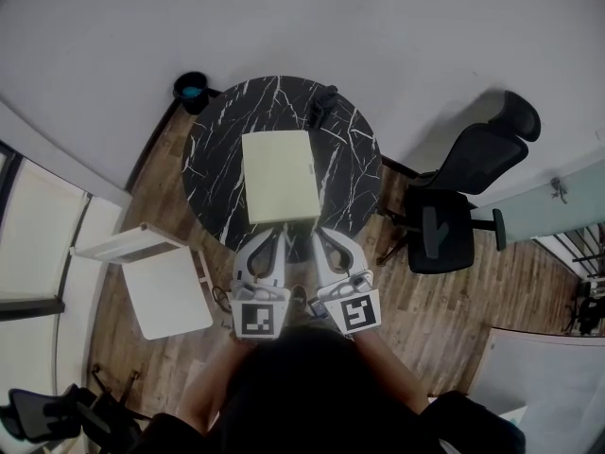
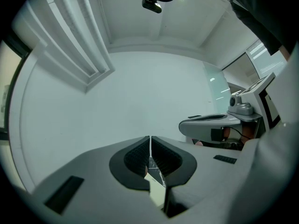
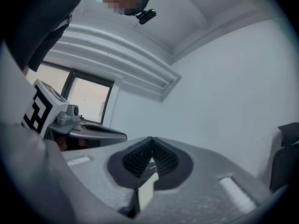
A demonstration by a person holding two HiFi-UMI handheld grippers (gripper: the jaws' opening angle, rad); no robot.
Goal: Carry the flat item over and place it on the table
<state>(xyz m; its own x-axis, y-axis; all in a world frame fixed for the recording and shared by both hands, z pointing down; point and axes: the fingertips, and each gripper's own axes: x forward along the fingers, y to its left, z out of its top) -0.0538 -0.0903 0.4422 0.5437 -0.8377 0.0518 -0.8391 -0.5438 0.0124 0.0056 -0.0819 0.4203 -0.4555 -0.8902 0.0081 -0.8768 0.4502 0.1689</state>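
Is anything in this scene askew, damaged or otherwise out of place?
Nothing stands out. The pale yellow board sits level over the round black marble table, with no visible damage and roughly centred. The left gripper and the right gripper are both shut on its near edge, side by side.

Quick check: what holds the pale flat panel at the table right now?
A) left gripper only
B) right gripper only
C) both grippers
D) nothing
C: the left gripper and the right gripper each have jaws closed on the near edge of the pale flat panel.
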